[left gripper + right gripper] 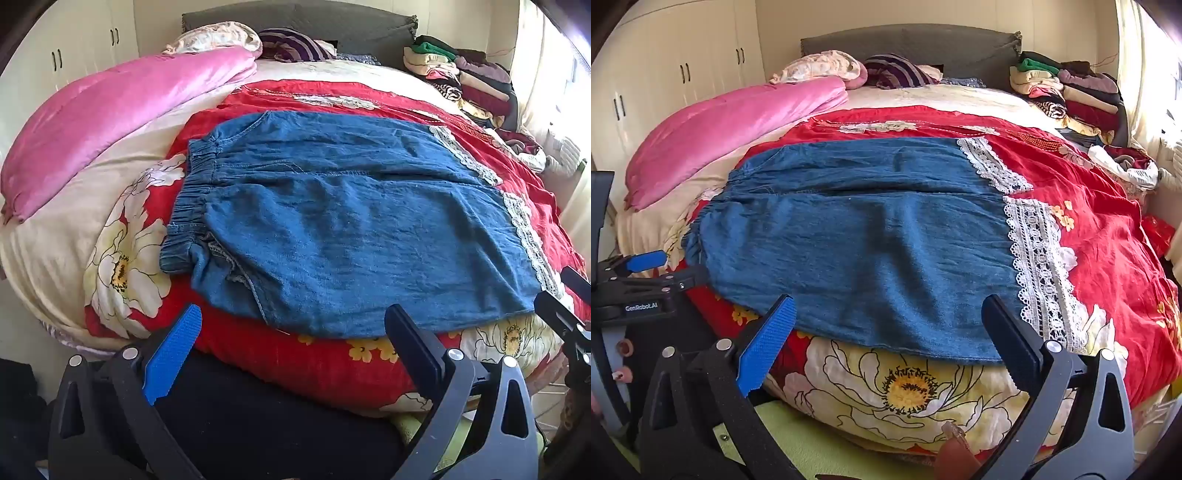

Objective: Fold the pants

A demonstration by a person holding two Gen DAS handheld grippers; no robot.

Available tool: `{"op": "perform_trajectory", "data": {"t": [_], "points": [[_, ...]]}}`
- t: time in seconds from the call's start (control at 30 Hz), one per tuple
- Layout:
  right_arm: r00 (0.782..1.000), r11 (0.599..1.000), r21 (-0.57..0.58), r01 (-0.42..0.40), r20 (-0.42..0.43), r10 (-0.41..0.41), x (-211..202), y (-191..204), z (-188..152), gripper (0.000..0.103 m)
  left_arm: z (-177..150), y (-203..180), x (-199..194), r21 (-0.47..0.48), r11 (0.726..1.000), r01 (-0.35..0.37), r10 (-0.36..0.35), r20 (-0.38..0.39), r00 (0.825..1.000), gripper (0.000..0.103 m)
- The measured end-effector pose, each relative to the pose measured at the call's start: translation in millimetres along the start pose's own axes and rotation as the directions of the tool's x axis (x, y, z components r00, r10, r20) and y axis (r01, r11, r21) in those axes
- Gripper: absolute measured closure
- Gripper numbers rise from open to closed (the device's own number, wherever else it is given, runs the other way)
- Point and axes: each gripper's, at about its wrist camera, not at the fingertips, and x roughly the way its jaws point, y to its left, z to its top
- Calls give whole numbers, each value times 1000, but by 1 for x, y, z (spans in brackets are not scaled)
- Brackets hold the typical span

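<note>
Blue denim pants (347, 221) with white lace cuffs (524, 229) lie flat across the red floral quilt (295, 354), waistband to the left, legs side by side. They also show in the right wrist view (871, 251), lace cuffs (1038, 266) at the right. My left gripper (295, 317) is open and empty, just short of the pants' near edge toward the waist end. My right gripper (890, 306) is open and empty, at the near edge toward the cuff end. The left gripper shows at the left edge of the right wrist view (646, 273).
A pink quilt (110, 118) lies folded at the left of the bed. A pile of folded clothes (461, 77) sits at the back right by the grey headboard (295, 18). White wardrobe doors (665, 74) stand at the left.
</note>
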Motion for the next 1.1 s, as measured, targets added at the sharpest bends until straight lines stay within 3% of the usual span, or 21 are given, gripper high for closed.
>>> {"op": "perform_trajectory", "data": {"t": [1.1], "points": [[1000,1000,-28,10,12,-9,0,5,1,8,3,1,-13,-2,1000,-6,7,28,1000,4]]}}
